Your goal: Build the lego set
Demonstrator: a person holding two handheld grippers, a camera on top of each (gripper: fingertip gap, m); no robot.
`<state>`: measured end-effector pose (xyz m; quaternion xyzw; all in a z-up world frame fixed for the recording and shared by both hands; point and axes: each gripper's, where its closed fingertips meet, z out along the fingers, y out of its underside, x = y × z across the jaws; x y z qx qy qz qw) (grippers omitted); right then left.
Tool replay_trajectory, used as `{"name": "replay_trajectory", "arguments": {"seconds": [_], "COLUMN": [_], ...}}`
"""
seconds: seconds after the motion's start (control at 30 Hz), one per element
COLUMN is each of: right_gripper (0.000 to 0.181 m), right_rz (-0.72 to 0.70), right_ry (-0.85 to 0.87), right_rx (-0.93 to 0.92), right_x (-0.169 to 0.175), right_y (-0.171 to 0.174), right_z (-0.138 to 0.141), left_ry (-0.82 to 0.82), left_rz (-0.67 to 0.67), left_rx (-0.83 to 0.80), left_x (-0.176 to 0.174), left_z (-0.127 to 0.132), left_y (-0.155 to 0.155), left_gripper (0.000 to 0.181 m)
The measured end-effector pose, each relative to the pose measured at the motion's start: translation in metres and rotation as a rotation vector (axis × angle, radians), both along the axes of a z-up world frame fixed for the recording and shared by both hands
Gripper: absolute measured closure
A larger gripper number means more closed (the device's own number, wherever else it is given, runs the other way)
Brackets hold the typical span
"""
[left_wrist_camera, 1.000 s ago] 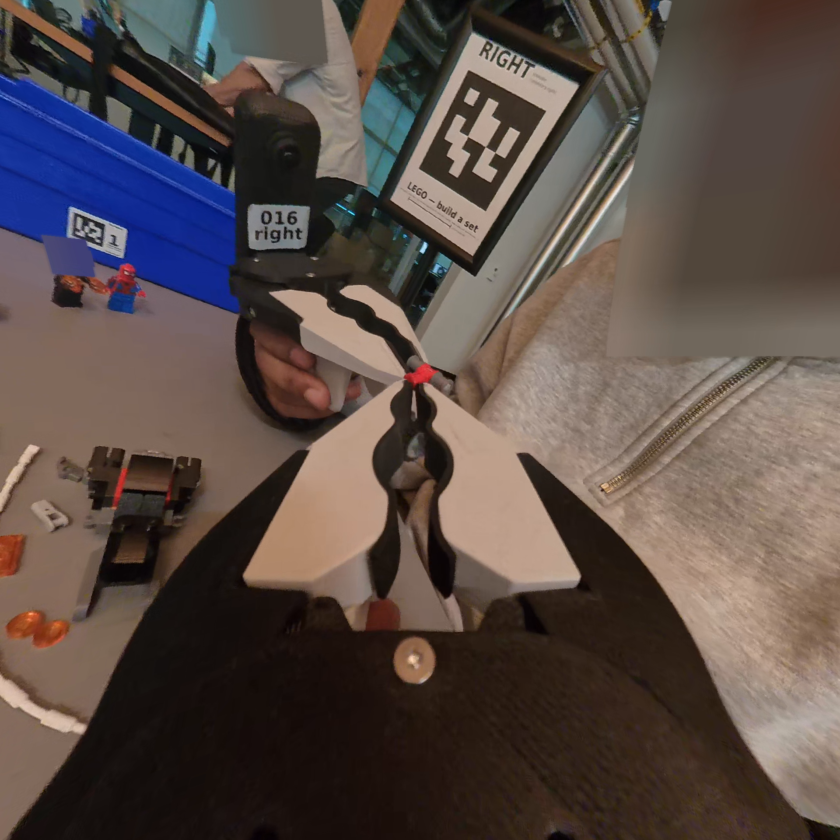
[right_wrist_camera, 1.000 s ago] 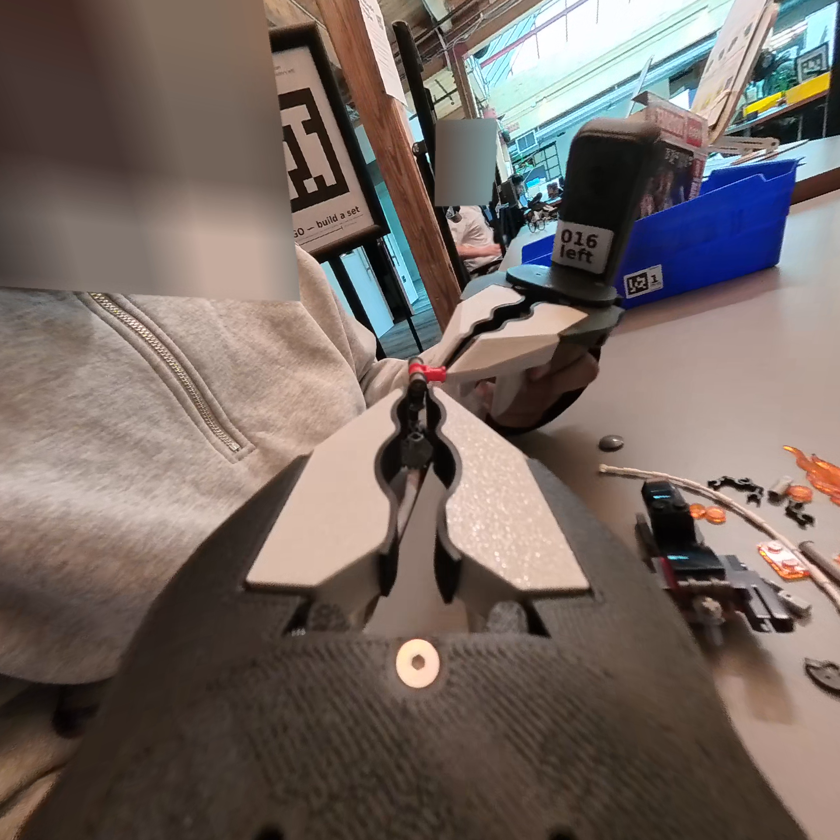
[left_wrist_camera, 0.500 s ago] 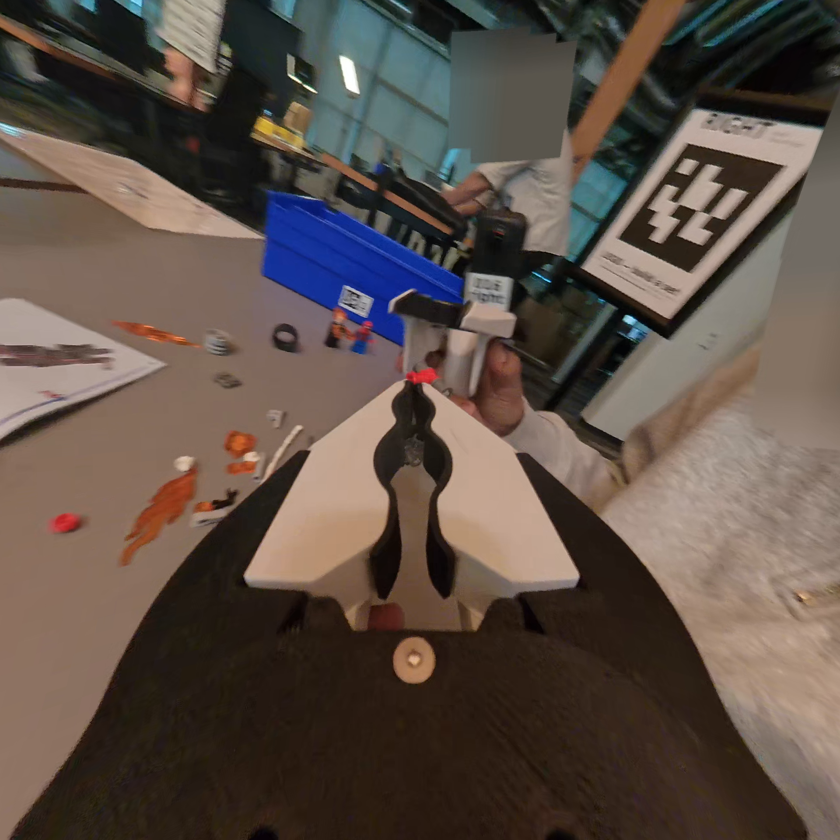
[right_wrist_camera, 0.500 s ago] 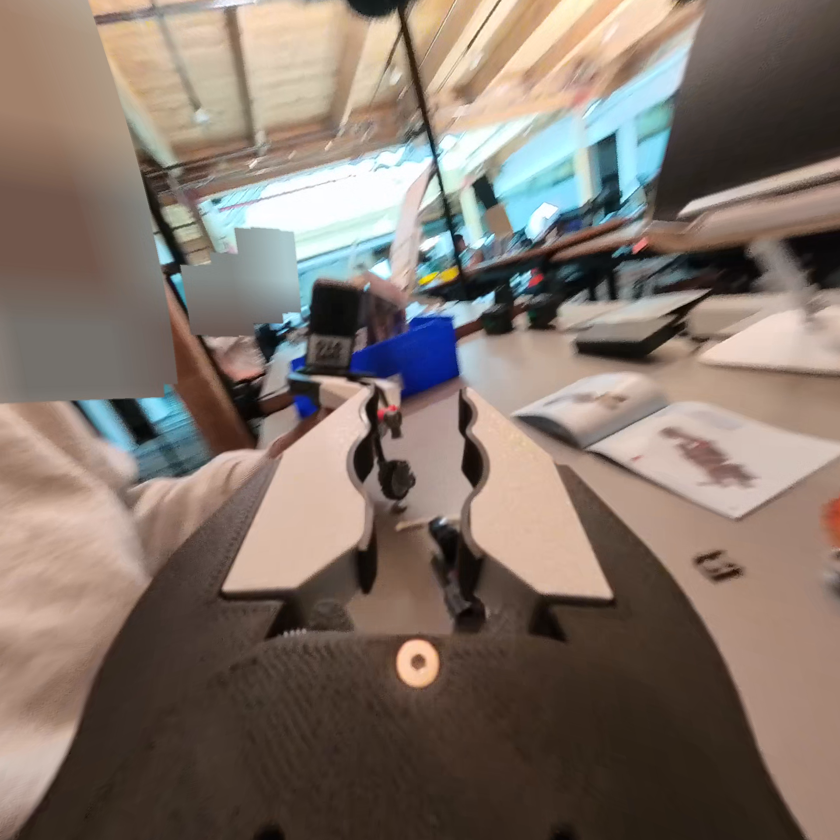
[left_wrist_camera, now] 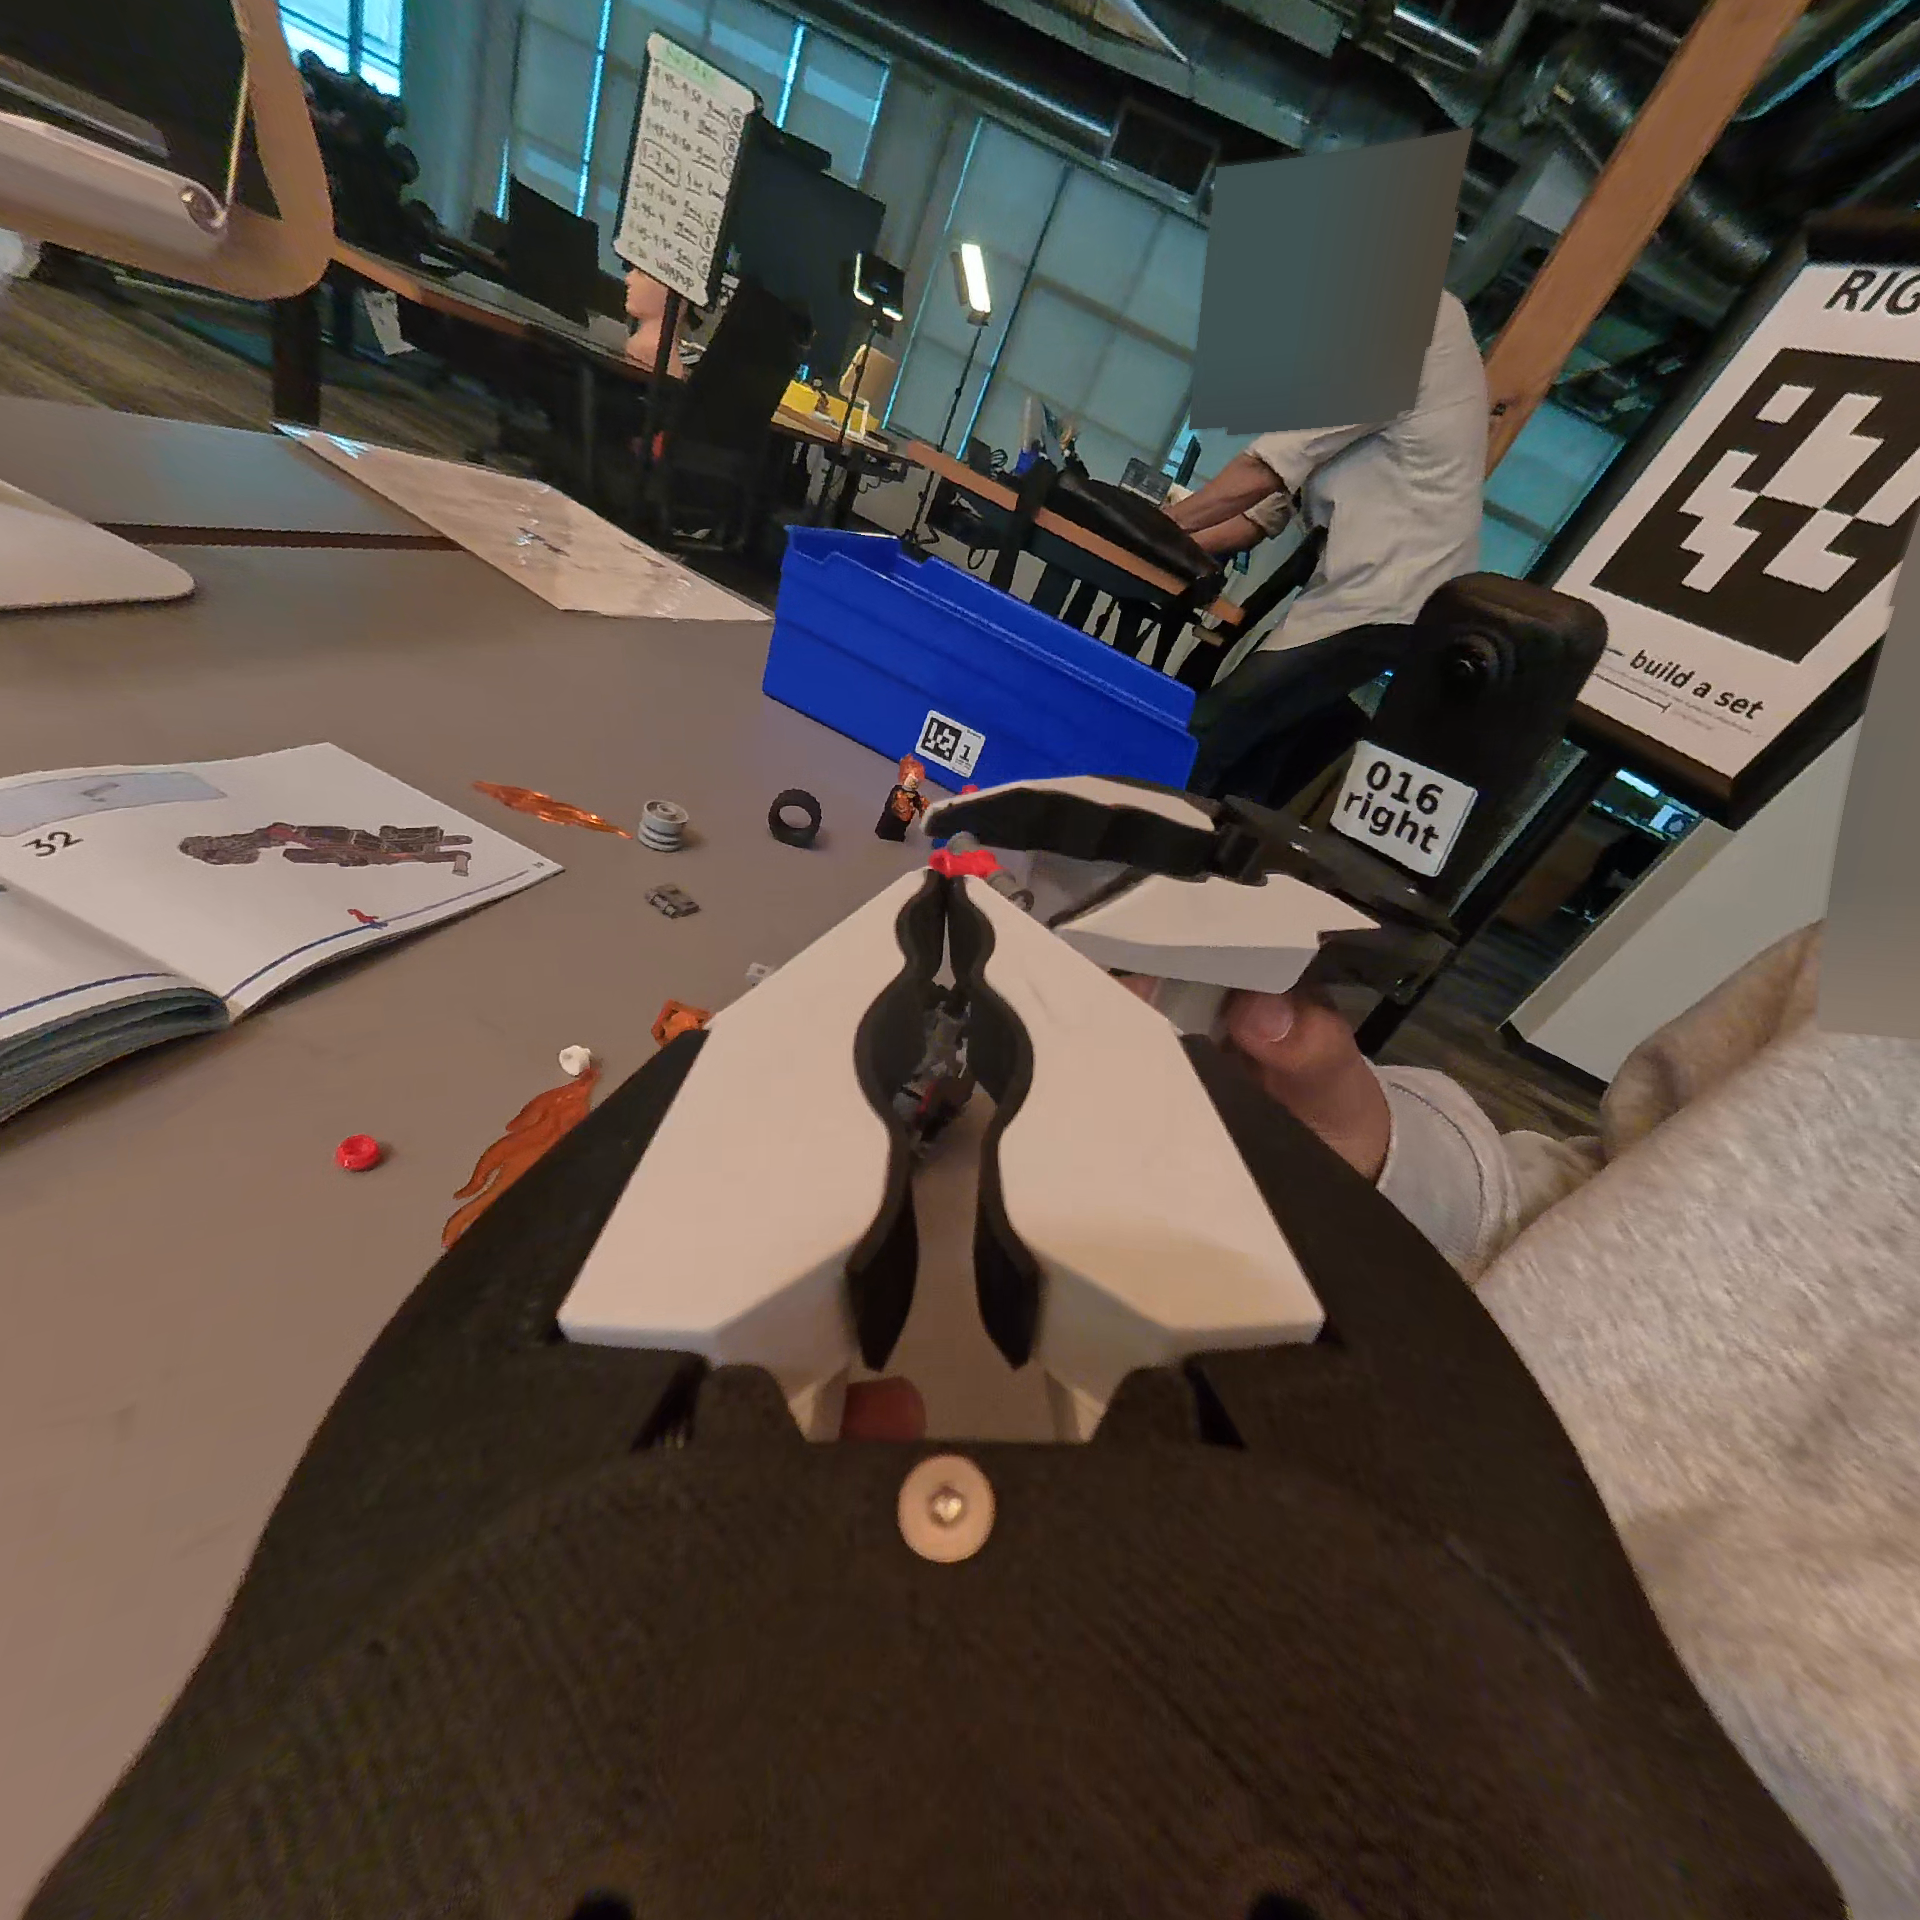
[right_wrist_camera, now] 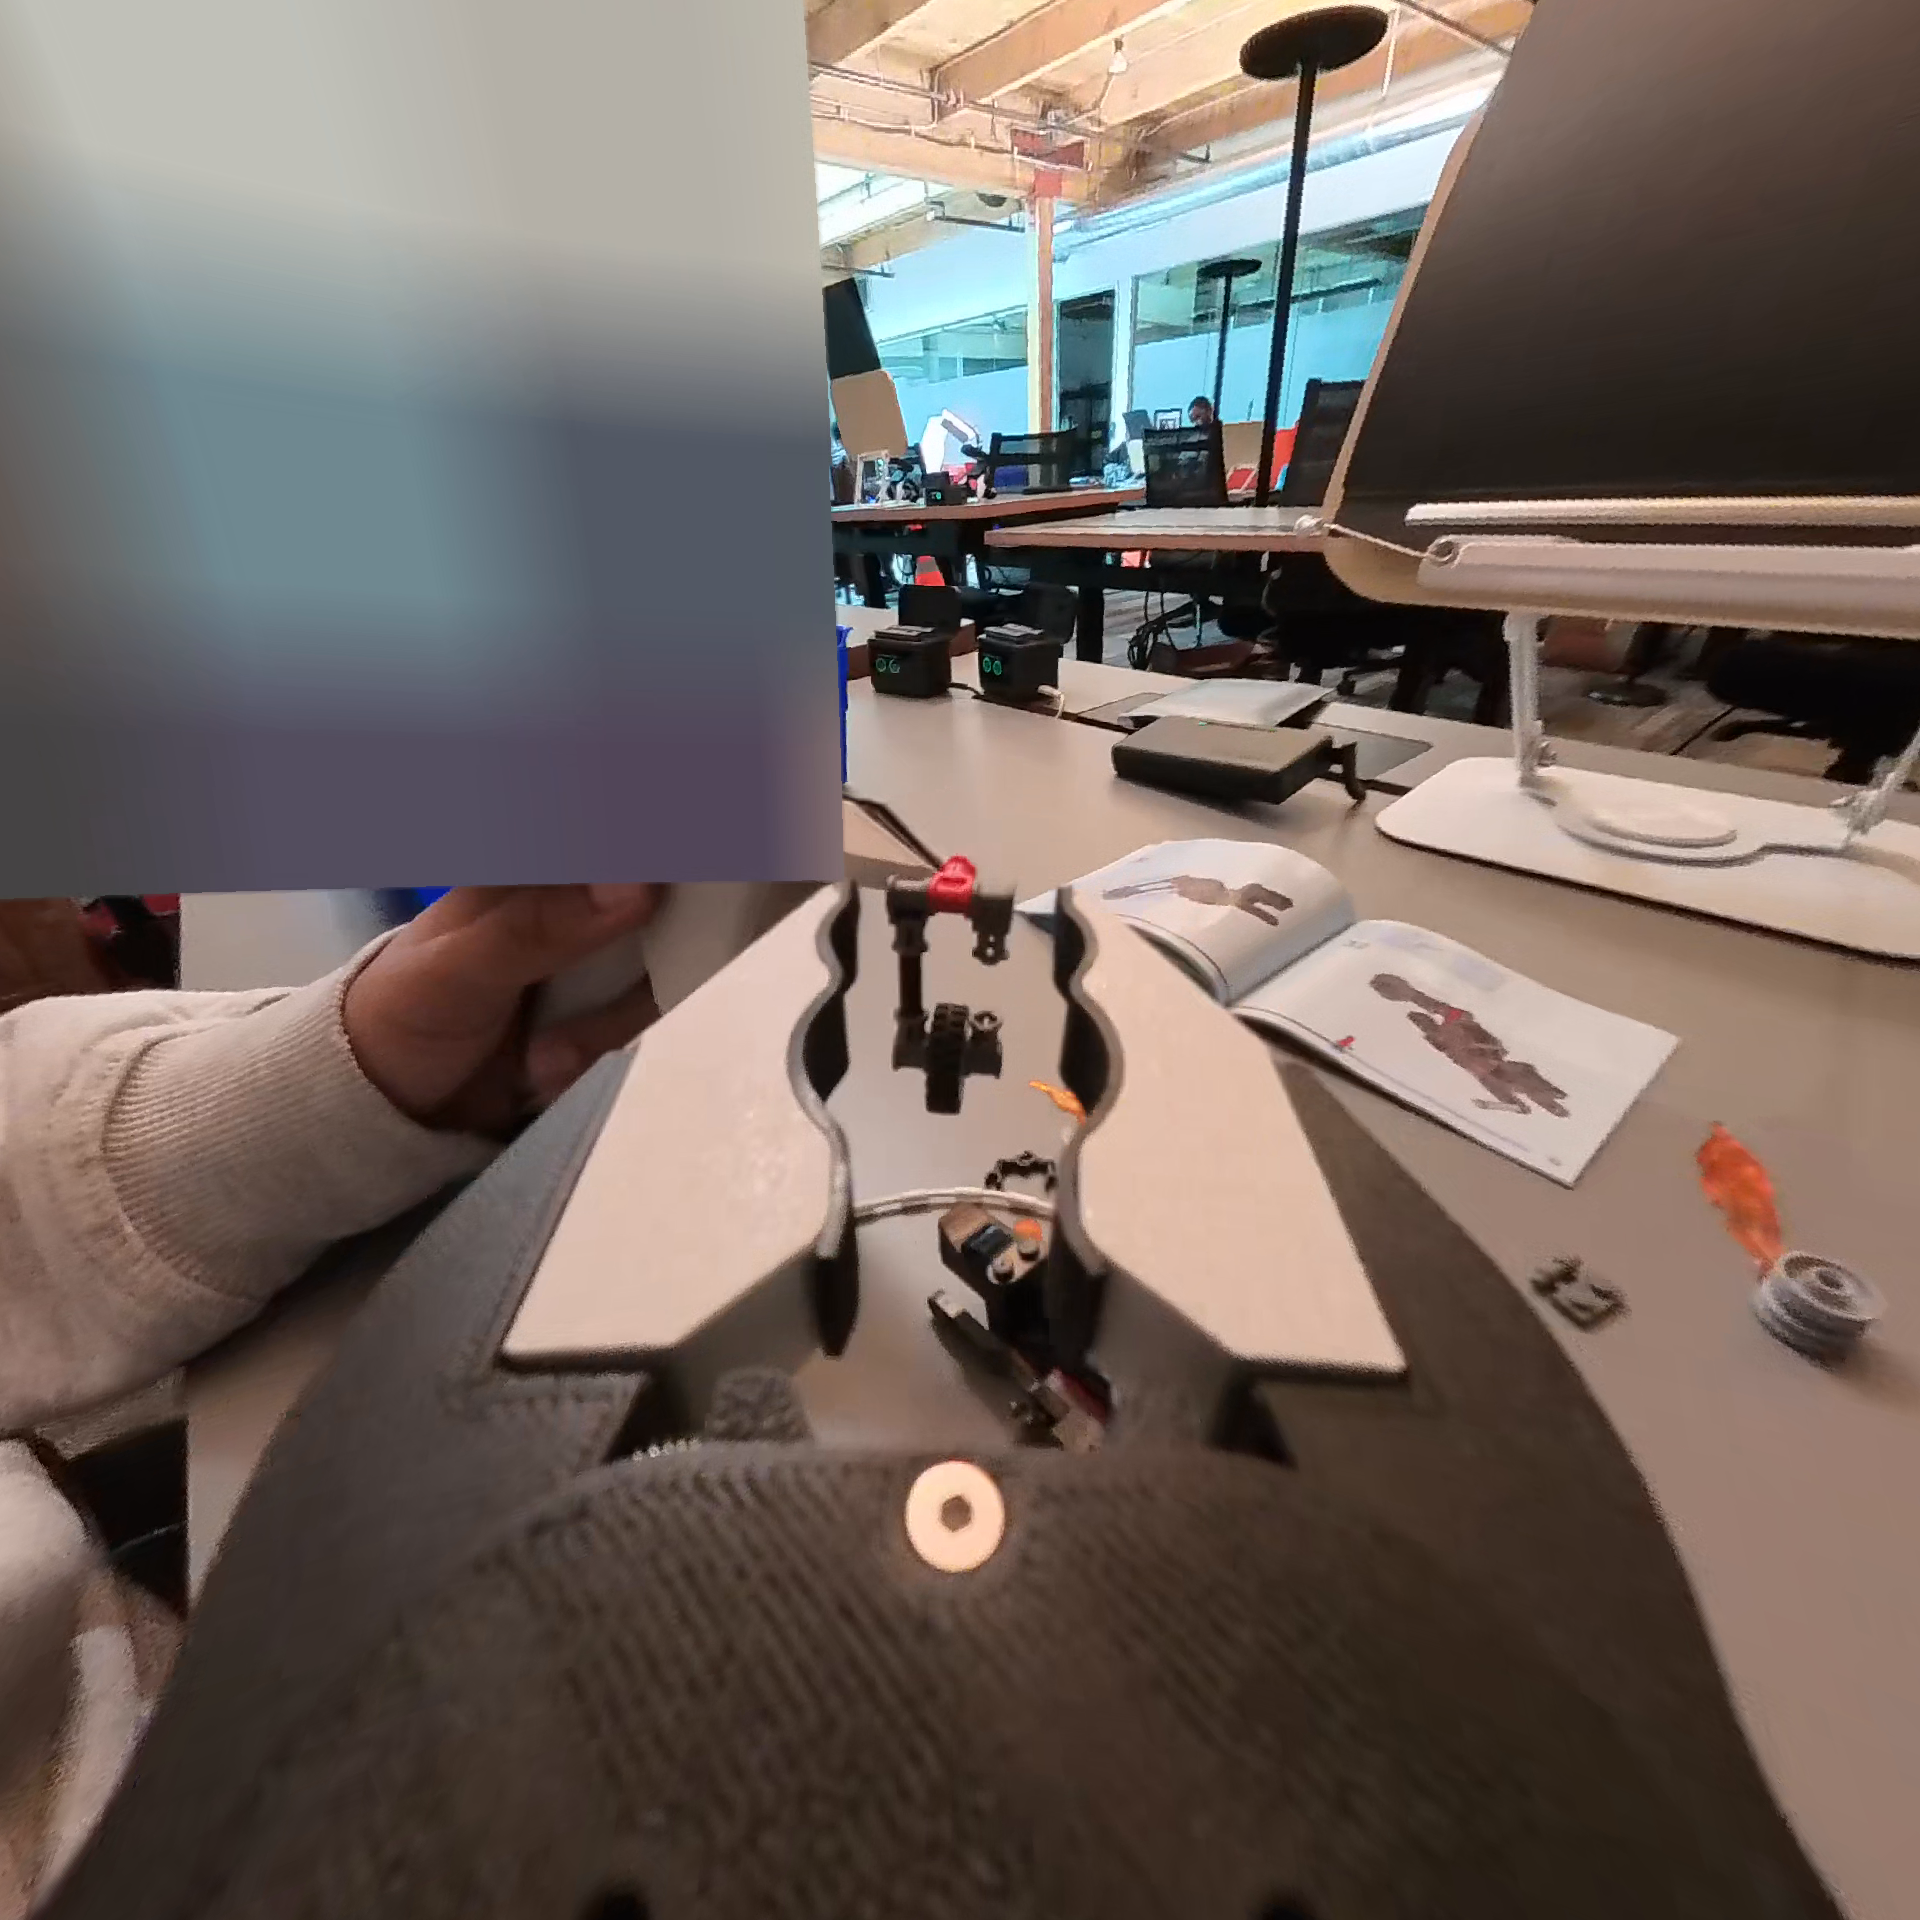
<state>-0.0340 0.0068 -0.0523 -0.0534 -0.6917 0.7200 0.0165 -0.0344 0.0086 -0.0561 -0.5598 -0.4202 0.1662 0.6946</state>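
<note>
left gripper (left_wrist_camera: 948,883): we saw it clenched on the red piece (left_wrist_camera: 961,860) of a small subassembly (right_wrist_camera: 940,997), held in the air;
right gripper (right_wrist_camera: 956,904): released, fingers apart;
handling: we judged it light, fragile at joints; take the black block.

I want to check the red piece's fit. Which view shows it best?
The right wrist view: the red piece and the black parts hanging below it show between open fingers. The left wrist view shows only its red tip past the left gripper.
</note>
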Motion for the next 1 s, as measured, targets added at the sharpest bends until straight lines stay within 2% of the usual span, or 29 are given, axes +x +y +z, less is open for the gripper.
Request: {"name": "replay_trajectory", "arguments": {"seconds": [0.1, 0.43, 0.53, 0.63, 0.73, 0.9, 1.0], "right_gripper": [0.159, 0.159, 0.159, 0.159, 0.159, 0.159, 0.159], "right_rz": [0.005, 0.031, 0.034, 0.112, 0.271, 0.533, 0.649], "right_ry": [-0.011, -0.019, 0.056, 0.145, 0.194, 0.204, 0.18], "right_rx": [0.008, -0.005, 0.017, 0.144, 0.317, 0.711, 0.83], "right_x": [0.0, -0.003, -0.016, -0.028, -0.026, -0.032, -0.034], "right_y": [0.0, 0.007, 0.024, 0.052, 0.074, 0.089, 0.087], "right_z": [-0.002, 0.003, 0.01, 0.011, -0.001, -0.062, -0.08], "left_ry": [0.003, 0.022, 0.036, -0.054, -0.184, -0.269, -0.308], "left_rz": [-0.001, -0.031, -0.011, 0.007, -0.019, -0.119, -0.203], "left_rx": [-0.003, -0.009, -0.013, -0.053, -0.196, -0.349, -0.425], "left_x": [0.0, 0.003, 0.002, -0.003, -0.006, -0.006, -0.008], "left_z": [0.0, 0.002, 0.003, -0.009, -0.035, -0.062, -0.073], "left_y": [0.002, 0.008, 0.005, 0.003, 0.006, 0.023, 0.037], "left_gripper": [0.181, 0.181, 0.166, 0.144, 0.126, 0.124, 0.125]}}
